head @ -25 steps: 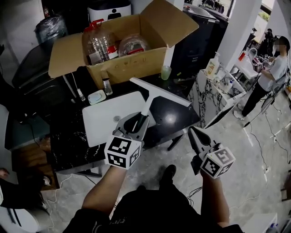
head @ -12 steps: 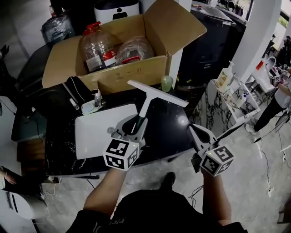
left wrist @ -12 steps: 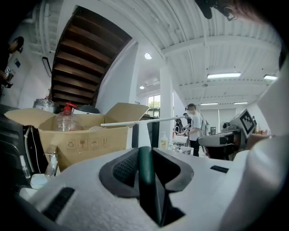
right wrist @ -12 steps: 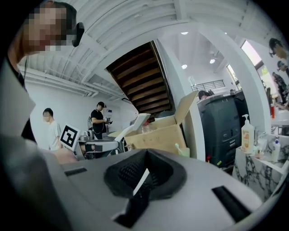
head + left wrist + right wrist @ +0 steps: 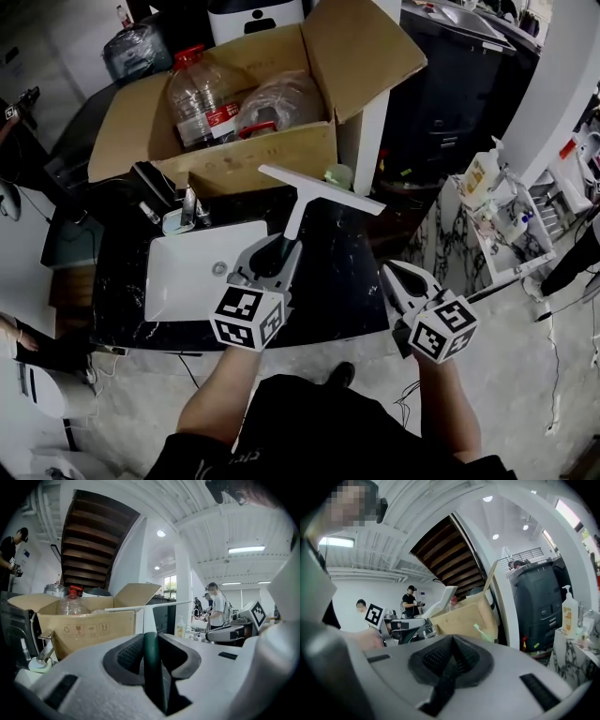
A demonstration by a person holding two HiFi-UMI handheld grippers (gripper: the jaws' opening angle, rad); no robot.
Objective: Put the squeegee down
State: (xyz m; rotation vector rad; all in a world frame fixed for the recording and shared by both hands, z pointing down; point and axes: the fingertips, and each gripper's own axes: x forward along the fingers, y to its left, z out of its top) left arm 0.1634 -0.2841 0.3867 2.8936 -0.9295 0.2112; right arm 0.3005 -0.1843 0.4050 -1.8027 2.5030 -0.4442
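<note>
The squeegee has a long white blade (image 5: 322,188) and a dark green handle (image 5: 152,667). My left gripper (image 5: 272,258) is shut on that handle and holds the squeegee up over the black marble table (image 5: 347,272), with the blade (image 5: 150,605) pointing away towards the cardboard box (image 5: 244,159). My right gripper (image 5: 398,281) is off to the right of it, over the table's front right edge. It is shut, and its pads (image 5: 451,656) meet with nothing between them. From the right gripper view the squeegee blade (image 5: 443,599) shows at the left.
A white board (image 5: 187,272) lies on the table's left half, with a small bottle (image 5: 187,208) behind it. The open box holds a big plastic bottle (image 5: 197,98). A dark cabinet (image 5: 450,103) and a marble shelf with bottles (image 5: 487,178) stand to the right.
The table and box have slid under and in front of me. Both grippers, first over the floor by the table's edge, now hang over the table, the squeegee still in the left one.
</note>
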